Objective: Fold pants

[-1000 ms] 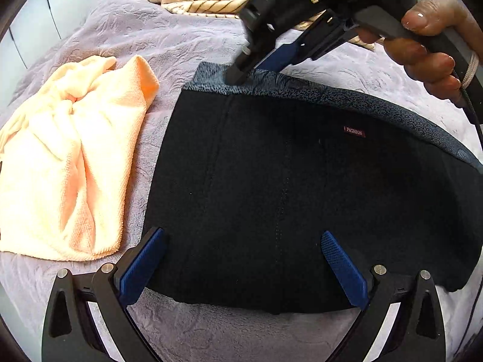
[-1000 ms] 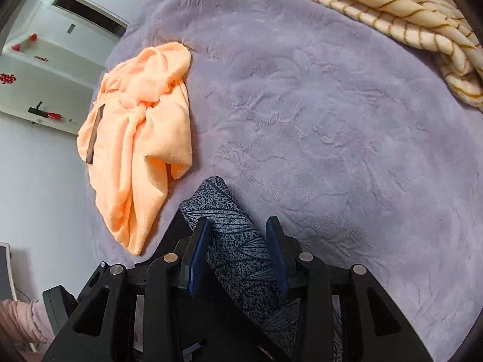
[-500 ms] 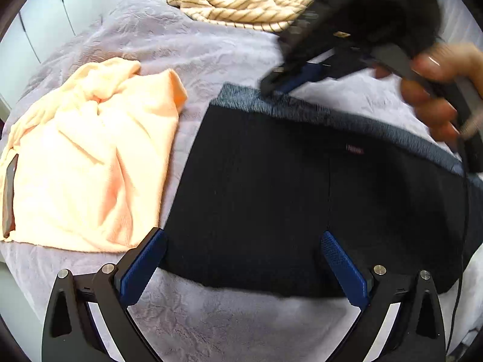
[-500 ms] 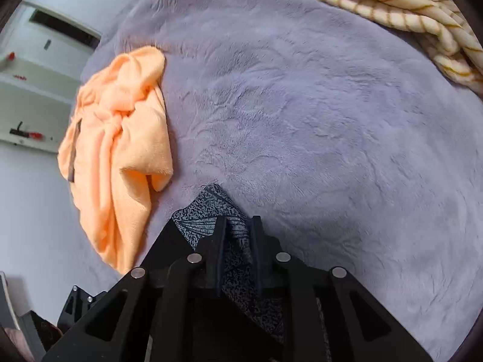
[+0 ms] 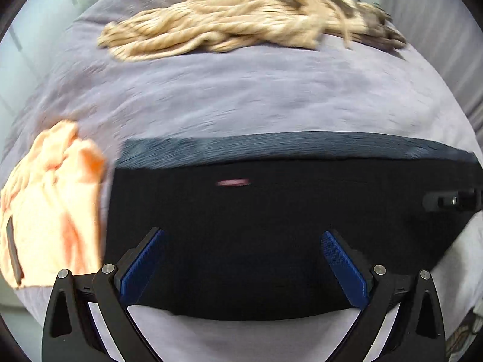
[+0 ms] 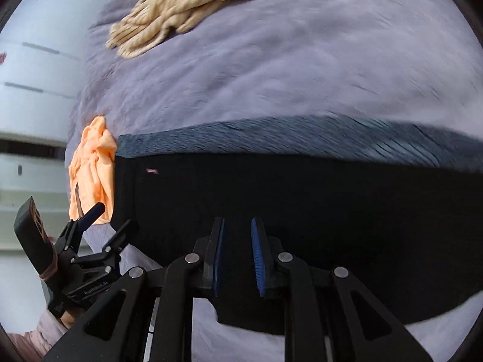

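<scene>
Orange towel [image 5: 51, 199] lies at left, touching the black pants [image 5: 271, 229], which lie flat on the purple blanket [image 5: 241, 96]; striped cloth [image 5: 229, 30] sits well behind. Left gripper [image 5: 241, 259] fingers wide apart over the pants. Right gripper [image 6: 237, 256] has just narrowed to a slim gap; cannot tell if fabric is pinched.

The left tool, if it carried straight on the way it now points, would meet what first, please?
Most likely the black pants: they fill the space between and beyond the left tool, though depth is unclear.
</scene>
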Motion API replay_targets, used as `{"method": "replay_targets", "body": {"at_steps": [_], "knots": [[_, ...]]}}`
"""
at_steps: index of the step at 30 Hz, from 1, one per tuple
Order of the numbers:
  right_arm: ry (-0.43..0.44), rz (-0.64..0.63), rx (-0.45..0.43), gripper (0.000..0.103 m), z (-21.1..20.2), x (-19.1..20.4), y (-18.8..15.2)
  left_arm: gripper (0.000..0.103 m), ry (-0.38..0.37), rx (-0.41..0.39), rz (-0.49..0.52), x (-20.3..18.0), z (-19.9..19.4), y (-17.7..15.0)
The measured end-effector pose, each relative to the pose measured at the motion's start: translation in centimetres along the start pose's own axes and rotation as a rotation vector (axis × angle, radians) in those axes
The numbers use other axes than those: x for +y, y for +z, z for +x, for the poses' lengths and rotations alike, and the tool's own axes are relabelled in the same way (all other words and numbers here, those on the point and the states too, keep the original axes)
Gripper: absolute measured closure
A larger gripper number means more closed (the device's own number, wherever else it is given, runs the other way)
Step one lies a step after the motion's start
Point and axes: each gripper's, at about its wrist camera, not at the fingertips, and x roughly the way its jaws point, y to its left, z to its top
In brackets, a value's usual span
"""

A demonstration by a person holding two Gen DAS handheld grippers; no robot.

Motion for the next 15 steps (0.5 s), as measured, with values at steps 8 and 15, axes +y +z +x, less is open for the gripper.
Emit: {"method": "replay_targets", "body": {"at_steps": [8,15], "knots": [[-0.051,0.355,-0.184,0.071,-10.7,-17.1,-8.1,0.000,-0.086,0.046,0.155,-16.1,1.6,5.0],[-0.057,0.740,-0.409,0.069,-17.7,-32.2,-13.3,0.000,-0.058,0.051,0.133,-22.8,3.9,8.5]]}}
